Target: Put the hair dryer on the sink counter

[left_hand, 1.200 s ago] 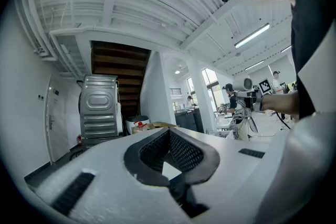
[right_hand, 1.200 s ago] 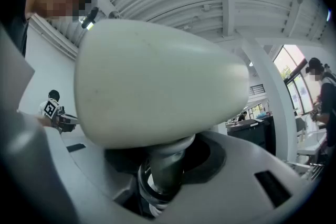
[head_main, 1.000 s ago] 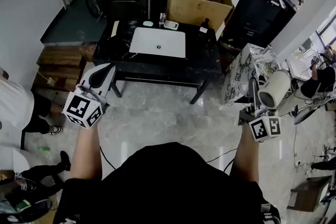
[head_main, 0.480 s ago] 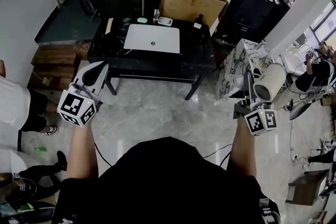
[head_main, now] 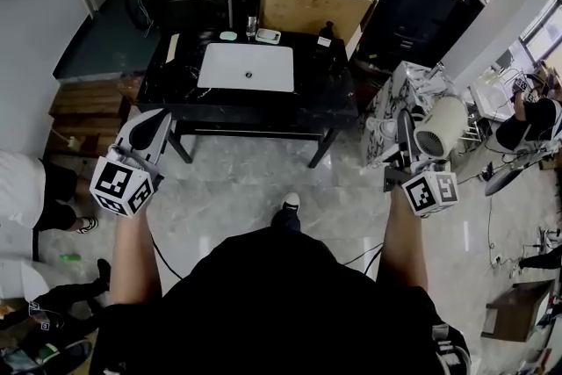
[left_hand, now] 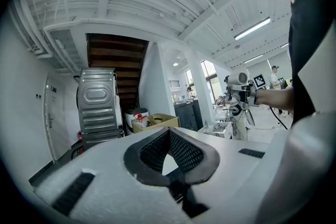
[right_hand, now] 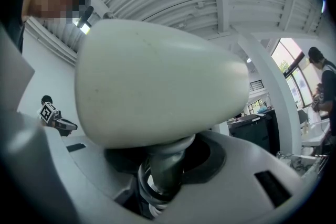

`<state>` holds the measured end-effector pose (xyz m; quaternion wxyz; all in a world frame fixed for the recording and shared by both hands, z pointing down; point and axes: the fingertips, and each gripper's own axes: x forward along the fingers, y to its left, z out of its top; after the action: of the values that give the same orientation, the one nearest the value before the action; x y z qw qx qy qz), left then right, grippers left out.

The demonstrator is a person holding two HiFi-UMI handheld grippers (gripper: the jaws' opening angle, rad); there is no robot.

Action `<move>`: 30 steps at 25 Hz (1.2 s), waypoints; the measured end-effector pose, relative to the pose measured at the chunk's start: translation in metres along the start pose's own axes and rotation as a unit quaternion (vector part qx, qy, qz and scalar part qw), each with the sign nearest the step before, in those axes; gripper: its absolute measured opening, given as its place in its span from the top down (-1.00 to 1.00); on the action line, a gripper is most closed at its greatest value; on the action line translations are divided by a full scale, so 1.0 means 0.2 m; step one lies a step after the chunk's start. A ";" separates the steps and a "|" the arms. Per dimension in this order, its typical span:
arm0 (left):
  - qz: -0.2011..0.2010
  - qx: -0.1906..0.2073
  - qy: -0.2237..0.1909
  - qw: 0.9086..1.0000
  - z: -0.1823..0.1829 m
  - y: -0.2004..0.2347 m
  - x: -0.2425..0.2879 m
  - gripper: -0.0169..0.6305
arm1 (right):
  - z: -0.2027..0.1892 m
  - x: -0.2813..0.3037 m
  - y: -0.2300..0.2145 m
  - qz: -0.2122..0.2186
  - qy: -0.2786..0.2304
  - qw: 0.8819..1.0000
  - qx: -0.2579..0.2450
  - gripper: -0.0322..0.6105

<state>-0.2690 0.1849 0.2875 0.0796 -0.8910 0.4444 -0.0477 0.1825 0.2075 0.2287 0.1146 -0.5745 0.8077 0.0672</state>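
The right gripper is clamping the hair dryer by its dark handle, the fingers standing fairly wide around the stem and the cream barrel bulging just above the fingertips. Held this low, the rigid plastic body is probably sitting top-heavy, and its smooth, round handle may be wanting to twist between the pads, so the best hold looks to be close under the barrel. The left gripper is carrying nothing, its fingers closed together. The sink counter is lying well ahead of both sets of fingertips.
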 end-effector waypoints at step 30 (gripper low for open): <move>-0.026 0.005 0.064 0.998 -0.17 0.15 1.59 0.91 | -0.56 1.12 -1.12 0.013 0.050 0.998 0.023 0.37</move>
<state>-0.1075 -0.0901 0.3207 0.0539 -0.8971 0.4248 -0.1092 0.3127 -0.0973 0.2827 0.0865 -0.5637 0.8212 0.0211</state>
